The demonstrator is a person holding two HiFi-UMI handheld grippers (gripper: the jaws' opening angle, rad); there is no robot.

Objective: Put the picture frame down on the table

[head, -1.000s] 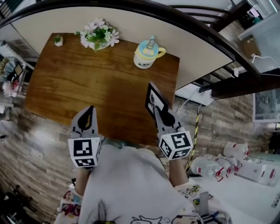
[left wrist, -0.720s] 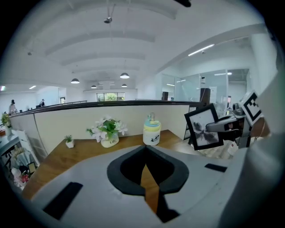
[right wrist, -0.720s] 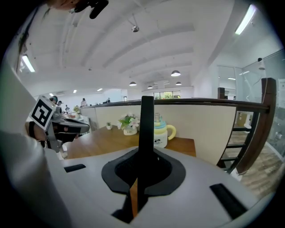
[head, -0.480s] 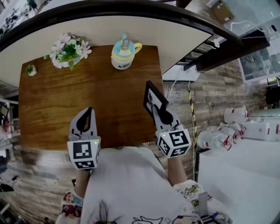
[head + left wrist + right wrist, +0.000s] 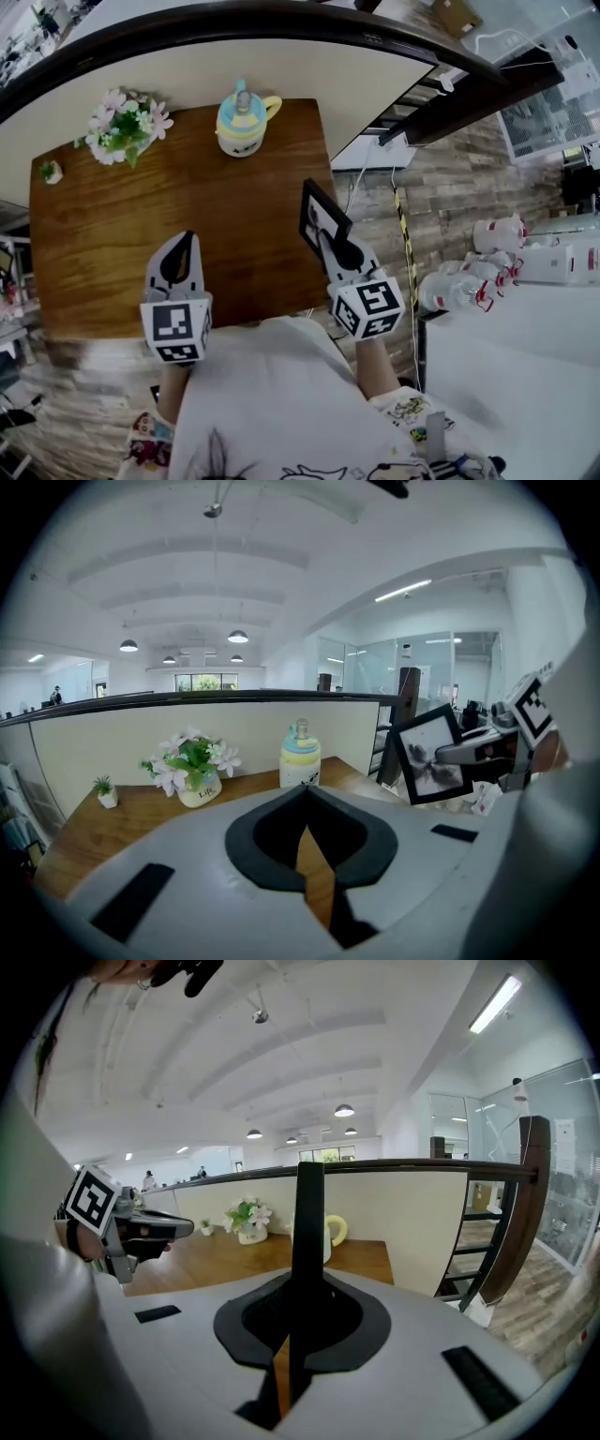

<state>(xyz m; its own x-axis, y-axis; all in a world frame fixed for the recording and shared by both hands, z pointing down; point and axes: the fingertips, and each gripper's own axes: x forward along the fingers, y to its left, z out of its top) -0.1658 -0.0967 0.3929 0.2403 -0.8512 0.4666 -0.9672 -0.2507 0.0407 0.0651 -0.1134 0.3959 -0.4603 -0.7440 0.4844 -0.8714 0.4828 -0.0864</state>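
The right hand-held gripper [image 5: 327,244] is clamping its jaws tight on the lower edge of the picture frame [image 5: 319,216], and the right gripper view is showing that frame edge-on, a thin black bar standing straight up out of the closed pads. From the head view the frame is riding in the air at the 3 o'clock edge of the tabletop [image 5: 112,244], standing upright and not lying on the wood. The left gripper view is catching its face: a black border around a white sheet with a dark, blurry picture, turned towards the left side. The left hand-held gripper [image 5: 191,238] is hovering over the 6 o'clock edge of the tabletop with its jaws drawn together at the tips and nothing between them, only a narrow sliver of brown wood showing through. Up at 11 o'clock a white pot of pale flowers [image 5: 122,125] is sitting on the wood, a tiny potted plant [image 5: 49,172] is tucked away at 10 o'clock by the corner, and a yellow-and-blue lidded mug [image 5: 242,120] is standing at 1 o'clock, well apart from the frame.
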